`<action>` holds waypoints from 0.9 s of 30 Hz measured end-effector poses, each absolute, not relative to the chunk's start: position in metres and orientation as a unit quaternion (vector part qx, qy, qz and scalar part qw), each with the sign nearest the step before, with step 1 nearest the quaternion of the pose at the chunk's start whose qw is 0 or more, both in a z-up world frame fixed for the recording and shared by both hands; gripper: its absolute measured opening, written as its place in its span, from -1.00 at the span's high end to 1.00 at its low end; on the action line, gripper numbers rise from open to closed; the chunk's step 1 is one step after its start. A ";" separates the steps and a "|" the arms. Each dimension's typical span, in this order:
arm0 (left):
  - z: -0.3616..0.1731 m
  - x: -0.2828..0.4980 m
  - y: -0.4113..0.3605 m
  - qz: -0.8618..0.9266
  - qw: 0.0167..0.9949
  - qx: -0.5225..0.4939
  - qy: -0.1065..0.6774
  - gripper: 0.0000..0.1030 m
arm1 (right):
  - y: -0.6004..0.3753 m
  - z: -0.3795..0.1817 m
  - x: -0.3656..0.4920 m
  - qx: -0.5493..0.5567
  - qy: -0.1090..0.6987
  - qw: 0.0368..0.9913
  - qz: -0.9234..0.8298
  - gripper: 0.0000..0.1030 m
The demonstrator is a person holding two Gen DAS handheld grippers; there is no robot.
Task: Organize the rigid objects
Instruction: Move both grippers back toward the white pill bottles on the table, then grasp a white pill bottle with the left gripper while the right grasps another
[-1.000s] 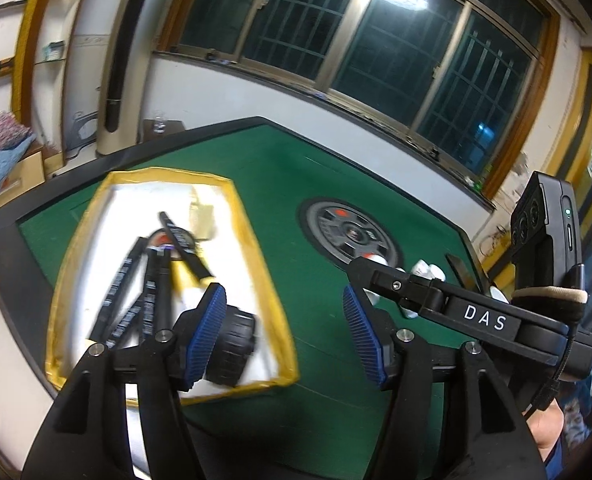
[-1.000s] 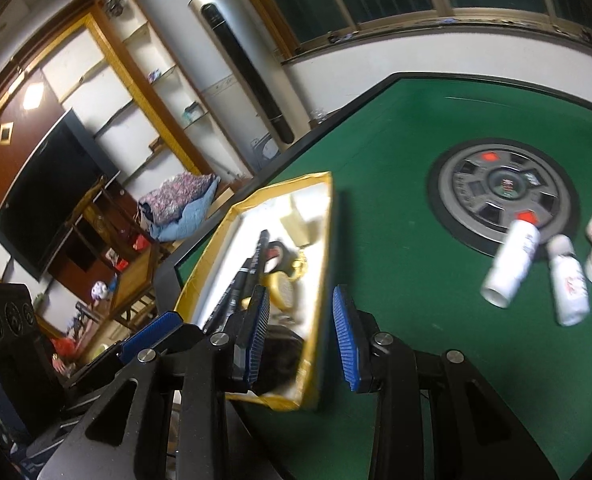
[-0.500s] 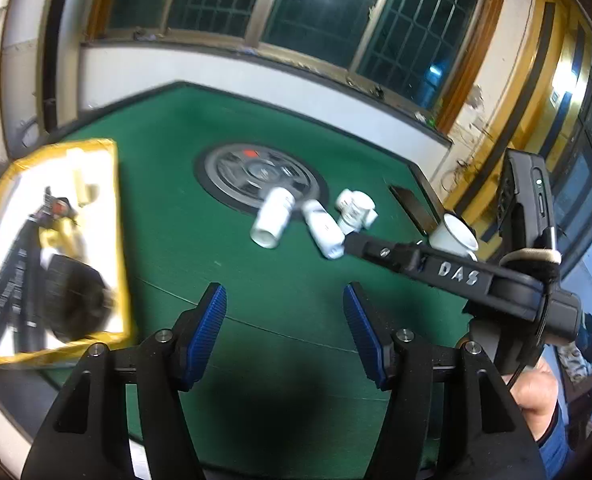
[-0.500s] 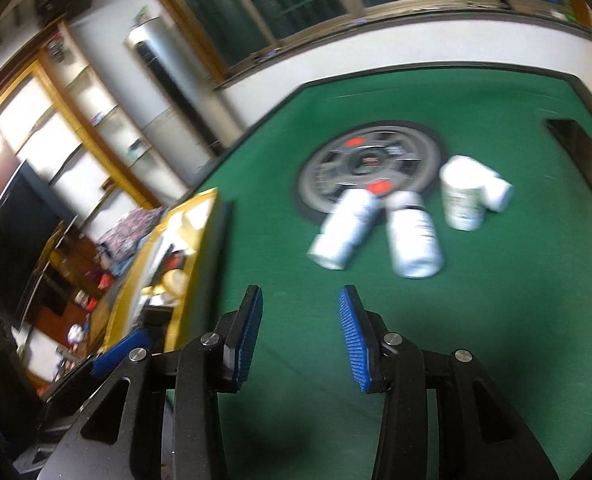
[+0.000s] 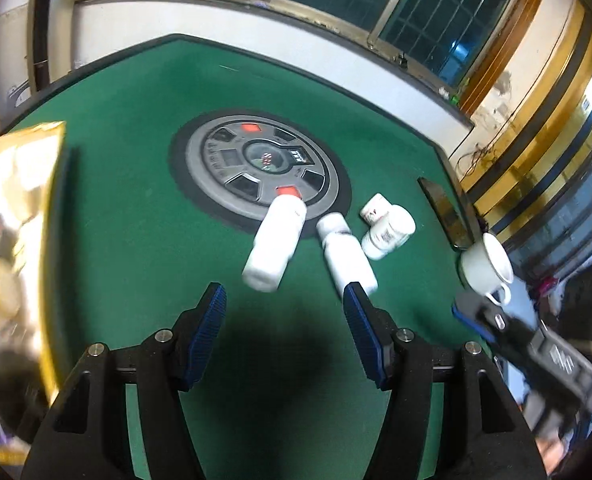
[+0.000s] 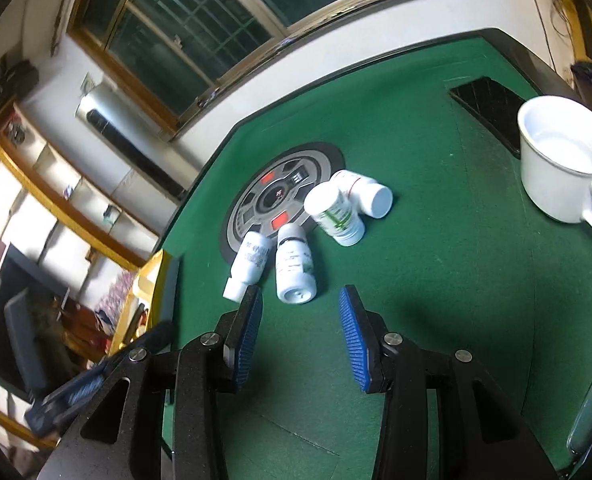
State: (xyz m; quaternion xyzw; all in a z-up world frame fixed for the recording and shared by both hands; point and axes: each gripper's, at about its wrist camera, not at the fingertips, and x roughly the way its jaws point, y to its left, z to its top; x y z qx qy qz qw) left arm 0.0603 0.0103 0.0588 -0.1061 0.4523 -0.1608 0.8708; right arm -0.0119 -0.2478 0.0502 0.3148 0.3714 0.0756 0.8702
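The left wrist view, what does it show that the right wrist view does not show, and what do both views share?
Only the left wrist view shows the inside of the yellow-rimmed tray, blurred, at its left edge. Only the right wrist view shows the water in the white mug, and wall shelves. Both share the green table, four white bottles lying on it, the round centre panel, and a dark phone.
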 end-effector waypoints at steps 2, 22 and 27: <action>0.054 0.077 -0.002 -0.163 0.867 -0.090 0.462 -0.16 | -0.249 0.048 -0.013 0.325 0.373 0.866 0.073 0.30; 0.017 0.043 0.003 -0.150 0.874 -0.057 0.459 0.33 | -0.239 0.039 -0.002 0.289 0.396 0.869 0.069 0.30; 0.016 0.017 0.012 -0.158 0.873 -0.052 0.458 0.32 | -0.222 0.044 0.007 0.273 0.406 0.869 0.080 0.30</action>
